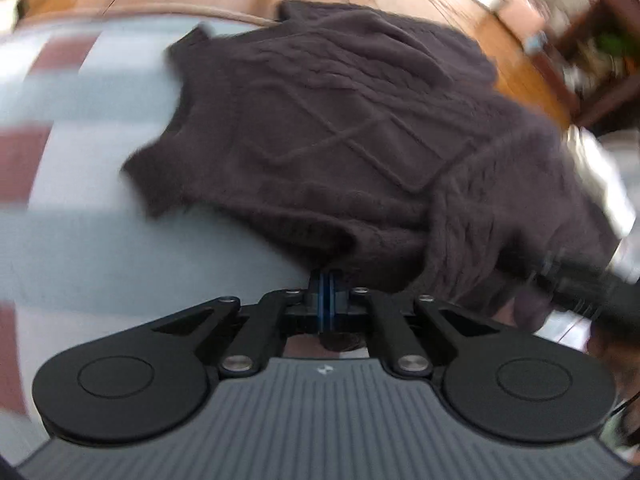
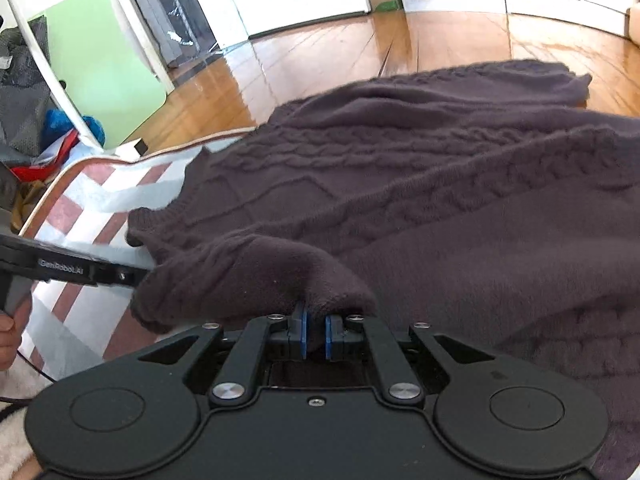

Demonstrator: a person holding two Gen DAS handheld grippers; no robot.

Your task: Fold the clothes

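A dark brown cable-knit sweater (image 1: 340, 128) lies spread on a striped mat (image 1: 80, 200), blurred in the left wrist view. My left gripper (image 1: 326, 280) is shut on the sweater's near edge, its blue pads pressed together. The other gripper's dark body (image 1: 592, 288) reaches in at the right, under a lifted fold. In the right wrist view the sweater (image 2: 440, 200) fills the middle and right. My right gripper (image 2: 316, 320) is shut on a raised fold of it, knit pinched between the blue pads. The left gripper's fingers (image 2: 100, 272) enter from the left and meet the same fold.
The mat (image 2: 80, 208) has pale blue and red-brown stripes and a tan border. Wooden floor (image 2: 320, 60) lies beyond it. A green board (image 2: 100, 60), a white frame and a pile of clutter (image 2: 40, 132) stand at the left. A hand (image 2: 10, 332) shows at the lower left.
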